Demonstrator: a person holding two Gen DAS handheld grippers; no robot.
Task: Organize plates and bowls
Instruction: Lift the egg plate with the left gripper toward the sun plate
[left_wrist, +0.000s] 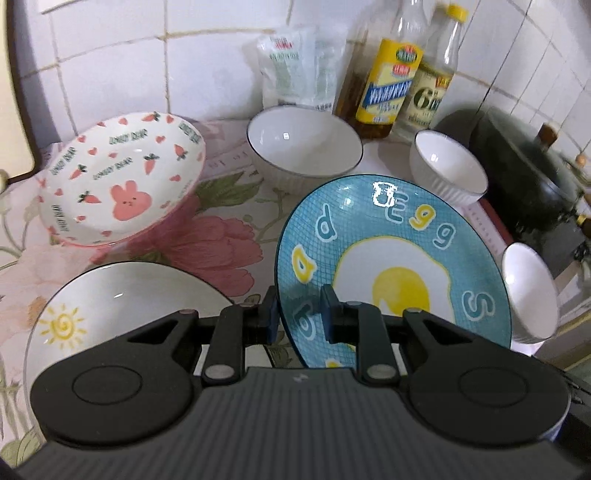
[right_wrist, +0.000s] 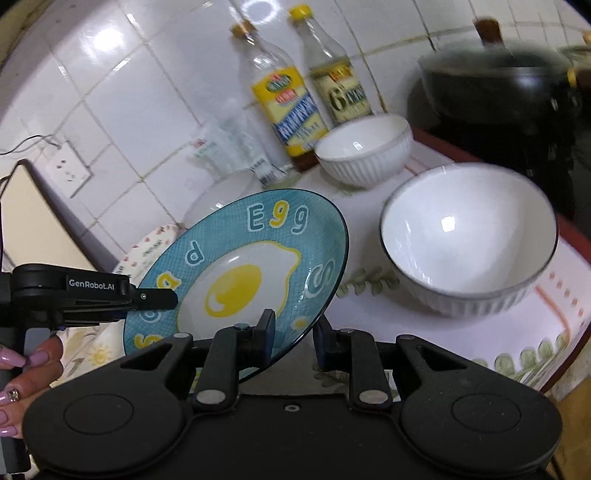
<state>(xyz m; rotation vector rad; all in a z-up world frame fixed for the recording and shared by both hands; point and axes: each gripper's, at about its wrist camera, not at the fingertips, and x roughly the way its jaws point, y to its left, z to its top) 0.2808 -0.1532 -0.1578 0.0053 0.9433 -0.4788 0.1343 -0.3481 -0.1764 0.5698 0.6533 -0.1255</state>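
A blue plate with a fried-egg picture (left_wrist: 391, 266) is held tilted above the counter. My left gripper (left_wrist: 298, 316) is shut on its left rim. My right gripper (right_wrist: 293, 338) is shut on its right rim (right_wrist: 236, 266). The left gripper also shows in the right wrist view (right_wrist: 155, 298), at the plate's left edge. A pink bunny dish (left_wrist: 122, 181) sits tilted on a stack at the left. A white plate with a sun drawing (left_wrist: 110, 306) lies below it. White ribbed bowls stand around: one at the back (left_wrist: 303, 147), two at the right (left_wrist: 448, 171) (left_wrist: 530, 295).
Two yellow-labelled bottles (left_wrist: 391, 85) (left_wrist: 432, 92) and a plastic packet (left_wrist: 295, 70) stand against the tiled wall. A dark pot (left_wrist: 528, 166) sits on the stove at the right. A floral cloth (left_wrist: 221, 243) covers the counter. A wall socket (right_wrist: 68, 168) is at the left.
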